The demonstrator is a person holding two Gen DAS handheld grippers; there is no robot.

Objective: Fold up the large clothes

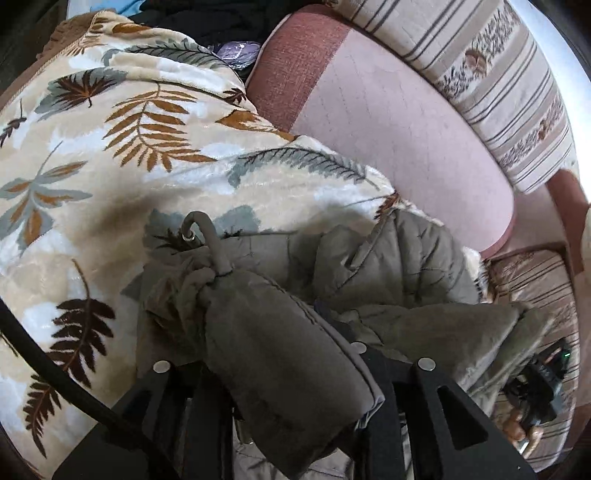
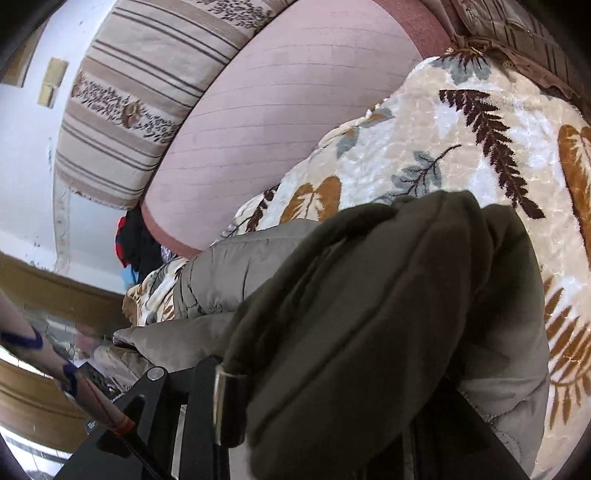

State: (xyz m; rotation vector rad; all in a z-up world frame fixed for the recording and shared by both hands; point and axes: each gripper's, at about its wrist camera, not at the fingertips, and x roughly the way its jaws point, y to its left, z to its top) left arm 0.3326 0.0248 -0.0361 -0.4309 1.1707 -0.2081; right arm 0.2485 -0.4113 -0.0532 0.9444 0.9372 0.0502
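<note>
An olive-grey padded jacket [image 1: 399,266] lies bunched on a cream blanket with a leaf print [image 1: 110,155] on a sofa. My left gripper [image 1: 295,369] is shut on a thick fold of the jacket with a drawcord [image 1: 210,240] curling up from it. In the left wrist view my right gripper [image 1: 535,387] shows at the far right edge of the jacket. In the right wrist view my right gripper [image 2: 332,369] is shut on a dark, thick roll of the jacket [image 2: 369,314], which drapes over its fingers and hides them. The quilted lining [image 2: 229,273] lies behind.
A pink seat cushion [image 1: 399,129] and a striped floral back cushion [image 1: 498,85] lie behind the blanket. Dark clothes [image 1: 207,22] are piled at the far end, also in the right wrist view [image 2: 136,240]. A wall and wooden trim [image 2: 44,288] stand beside the sofa.
</note>
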